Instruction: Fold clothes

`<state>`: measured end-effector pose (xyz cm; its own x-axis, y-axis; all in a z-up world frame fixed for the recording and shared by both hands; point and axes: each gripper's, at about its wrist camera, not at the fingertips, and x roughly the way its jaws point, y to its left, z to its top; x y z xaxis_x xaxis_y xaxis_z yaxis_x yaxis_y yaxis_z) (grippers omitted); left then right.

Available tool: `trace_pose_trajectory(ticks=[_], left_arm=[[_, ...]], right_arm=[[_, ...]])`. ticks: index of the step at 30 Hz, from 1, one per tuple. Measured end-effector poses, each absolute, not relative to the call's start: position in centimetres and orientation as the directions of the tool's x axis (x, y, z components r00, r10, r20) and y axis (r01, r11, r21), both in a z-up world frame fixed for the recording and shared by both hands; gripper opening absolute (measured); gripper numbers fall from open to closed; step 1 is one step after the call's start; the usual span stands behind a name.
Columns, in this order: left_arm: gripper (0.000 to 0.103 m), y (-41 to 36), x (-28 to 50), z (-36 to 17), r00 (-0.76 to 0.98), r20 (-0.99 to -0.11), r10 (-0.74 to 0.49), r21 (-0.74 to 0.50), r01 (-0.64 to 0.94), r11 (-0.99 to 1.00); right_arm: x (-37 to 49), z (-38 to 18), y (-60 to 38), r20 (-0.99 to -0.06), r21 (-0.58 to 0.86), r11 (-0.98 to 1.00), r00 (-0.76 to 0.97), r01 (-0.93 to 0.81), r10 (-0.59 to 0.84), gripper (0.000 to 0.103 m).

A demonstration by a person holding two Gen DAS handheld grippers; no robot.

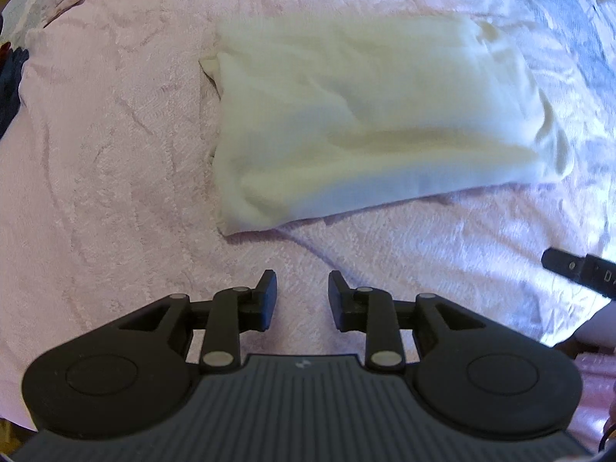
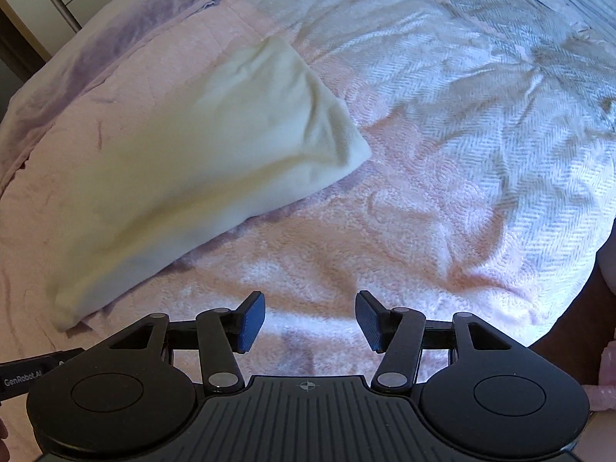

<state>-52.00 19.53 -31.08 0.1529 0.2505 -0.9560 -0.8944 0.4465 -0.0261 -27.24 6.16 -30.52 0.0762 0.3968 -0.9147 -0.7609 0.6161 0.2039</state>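
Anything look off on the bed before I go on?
Nothing serious. The white garment lies folded on the pink bedspread, though a bit of fabric pokes out at its far left corner and the surface is wrinkled. Both tools, left and right, are open and empty, short of it.

Black claw (image 2: pixel 310 321), blue pads (image 2: pixel 252 321)

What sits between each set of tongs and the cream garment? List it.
Nothing visible. Only bare pink bedspread lies between the open left tongs and the folded cream garment, and likewise ahead of the open right tongs. Both hang short of it, empty.
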Motion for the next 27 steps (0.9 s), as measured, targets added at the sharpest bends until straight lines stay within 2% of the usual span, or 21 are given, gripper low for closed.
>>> trace_pose_trajectory(ticks=[2,6,8,18,27], left_arm=[[0.024,19.6,-52.1,-30.8,0.21,-0.941,0.266,-0.076,-0.896,0.438],[0.012,20.3,-51.3,-30.1,0.335,-0.895,0.294,-0.179,-0.874,0.451],[0.012,21.2,-50.1,-29.9,0.371,-0.874,0.315,-0.198,-0.862,0.467],[0.012,25.2,-42.7,-31.3,0.392,-0.836,0.383,-0.173,-0.853,0.493],[0.013,26.9,-39.3,-36.1,0.293,-0.875,0.387,-0.074,-0.869,0.49]], right_arm=[[-26.5,-30.7,6.1,-0.915,0.209,0.624,0.075,-0.753,0.397,0.056],[-24.6,-31.4,5.8,-0.912,0.231,0.645,0.068,-0.728,0.404,0.056],[-23.6,-32.0,5.9,-0.913,0.244,0.653,0.057,-0.717,0.404,0.056],[-18.4,-33.8,7.7,-0.899,0.285,0.666,0.05,-0.689,0.436,0.056],[-14.5,-34.8,9.4,-0.883,0.355,0.634,-0.025,-0.687,0.468,0.056]])
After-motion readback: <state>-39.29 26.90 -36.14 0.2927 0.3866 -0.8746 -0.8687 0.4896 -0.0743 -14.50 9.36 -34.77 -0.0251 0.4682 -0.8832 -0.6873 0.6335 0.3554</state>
